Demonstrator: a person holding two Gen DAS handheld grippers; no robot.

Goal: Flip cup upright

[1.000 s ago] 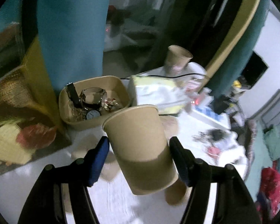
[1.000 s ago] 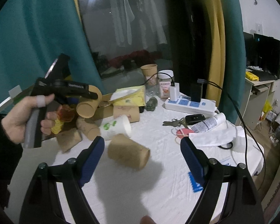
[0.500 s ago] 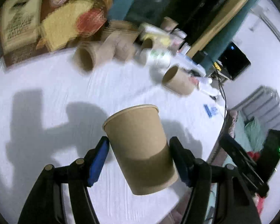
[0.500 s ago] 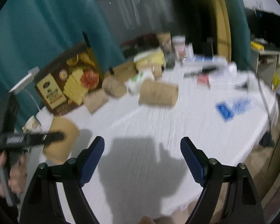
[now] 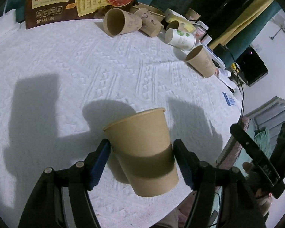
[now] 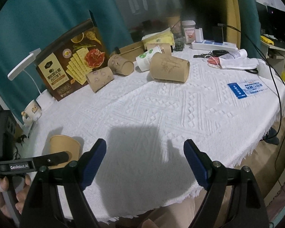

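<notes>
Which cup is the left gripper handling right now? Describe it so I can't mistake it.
On the white tablecloth, look to the near edge, away from the brown cracker box. The plain brown paper cup stands there mouth-up between the left gripper jaws; the other cups lie tipped over.

Lived-in home room: cloth-covered bench (image 6: 161,114) cluttered with cracker box (image 6: 74,64), mug (image 6: 32,112), keys (image 6: 210,54), power strip (image 6: 212,44); teal curtains (image 6: 38,19).

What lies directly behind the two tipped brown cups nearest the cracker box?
Behind the two tipped cups stands the cracker box, upright against the teal curtain. The cups cover its lower right corner.
</notes>
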